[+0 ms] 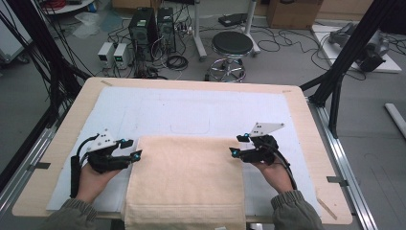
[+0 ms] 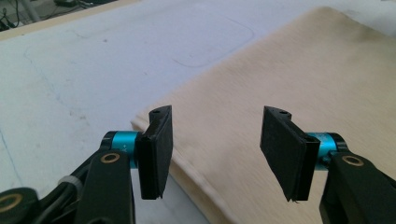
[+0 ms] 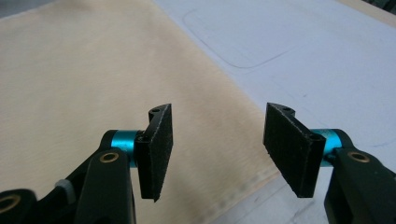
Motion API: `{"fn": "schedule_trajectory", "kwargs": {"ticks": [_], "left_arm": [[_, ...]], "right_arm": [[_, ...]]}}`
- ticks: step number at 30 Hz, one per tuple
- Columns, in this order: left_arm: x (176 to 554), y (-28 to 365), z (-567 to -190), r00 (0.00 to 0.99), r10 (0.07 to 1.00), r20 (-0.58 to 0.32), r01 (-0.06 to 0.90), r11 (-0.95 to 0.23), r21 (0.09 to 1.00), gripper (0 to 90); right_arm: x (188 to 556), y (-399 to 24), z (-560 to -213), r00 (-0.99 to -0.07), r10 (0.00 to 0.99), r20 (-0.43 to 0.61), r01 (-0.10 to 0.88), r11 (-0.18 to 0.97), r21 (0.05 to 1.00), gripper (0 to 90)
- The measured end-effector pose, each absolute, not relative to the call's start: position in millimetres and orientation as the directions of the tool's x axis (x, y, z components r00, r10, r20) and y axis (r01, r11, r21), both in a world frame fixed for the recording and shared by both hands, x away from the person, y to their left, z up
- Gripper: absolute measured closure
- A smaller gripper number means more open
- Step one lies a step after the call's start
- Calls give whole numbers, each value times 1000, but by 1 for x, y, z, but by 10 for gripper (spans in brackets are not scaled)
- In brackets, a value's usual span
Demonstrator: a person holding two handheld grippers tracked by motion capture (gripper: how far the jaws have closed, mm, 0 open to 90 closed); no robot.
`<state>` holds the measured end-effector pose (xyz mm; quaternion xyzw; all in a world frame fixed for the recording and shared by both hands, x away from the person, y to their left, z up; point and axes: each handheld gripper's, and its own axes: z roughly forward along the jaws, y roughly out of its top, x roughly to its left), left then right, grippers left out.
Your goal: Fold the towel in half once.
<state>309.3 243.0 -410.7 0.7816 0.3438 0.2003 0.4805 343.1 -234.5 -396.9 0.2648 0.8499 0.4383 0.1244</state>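
At the near edge of the high view, two forearms in olive sleeves (image 1: pixel 72 215) are seen coming in from the bottom, each hand wrapped around a black two-jaw gripper. Between them a beige towel (image 1: pixel 184 179) is laid flat on the white mat (image 1: pixel 191 112), its near end hanging just over the near edge of the table (image 1: pixel 64 122) and its far edge lying straight across the mat. The left gripper (image 1: pixel 134 149) is held at the towel's far left corner, its jaws spread apart with nothing between them; in the left gripper view the left gripper (image 2: pixel 215 154) is seen with one black pad over the white mat (image 2: pixel 84 74) just outside the towel's edge and the other over the towel (image 2: pixel 289 74) itself — the corner lies in the gap, and whether either pad touches the cloth cannot be told. The right gripper (image 1: pixel 236 145) is held at the towel's far right corner, likewise open and empty; in the right gripper view the right gripper (image 3: pixel 217 151) is shown with one pad over the towel (image 3: pixel 93 70) and the other over the white mat (image 3: pixel 317 60), the towel's side edge running between them. A faint rounded-rectangle outline is drawn on the mat beyond the towel. Farther off, past the table's far edge, a black round stool (image 1: pixel 232 45) on a chrome base is seen on the grey floor, with two black computer towers (image 1: pixel 153 26) and loose cables beside it.
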Motion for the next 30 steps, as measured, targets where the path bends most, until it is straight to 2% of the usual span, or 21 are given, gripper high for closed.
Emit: {"fn": "schedule_trajectory", "kwargs": {"ticks": [7, 11, 15, 17, 20, 22, 23, 24, 26, 30], "left_arm": [[346, 242, -433, 618, 785, -44, 411, -275, 869, 430], [357, 241, -446, 588, 801, -112, 503, -253, 826, 431], [357, 237, -446, 611, 787, -87, 502, -299, 812, 463], [358, 235, -447, 610, 787, -94, 516, -304, 801, 484], [359, 234, -447, 598, 793, -118, 535, -285, 795, 544], [360, 234, -447, 596, 791, -136, 545, -275, 792, 645], [361, 234, -448, 613, 773, -163, 550, -270, 790, 727], [361, 233, -447, 611, 776, -154, 549, -275, 789, 807], [362, 230, -445, 616, 778, -128, 543, -300, 784, 836], [378, 226, -430, 581, 810, -82, 536, -305, 787, 850]], "right_arm": [[375, -234, -426, -803, 595, 45, 394, 473, 788, 410], [383, -236, -436, -789, 608, 84, 440, 465, 768, 390], [384, -233, -443, -795, 597, 106, 466, 491, 736, 397], [384, -233, -444, -795, 595, 120, 474, 485, 735, 427], [385, -234, -444, -800, 581, 147, 481, 477, 735, 554], [385, -232, -444, -806, 571, 152, 480, 482, 733, 645], [385, -231, -444, -814, 558, 163, 480, 486, 731, 728], [386, -230, -443, -819, 547, 174, 482, 490, 726, 772], [385, -227, -441, -821, 547, 163, 477, 502, 721, 812], [395, -224, -428, -819, 560, 125, 466, 523, 714, 823]]}}
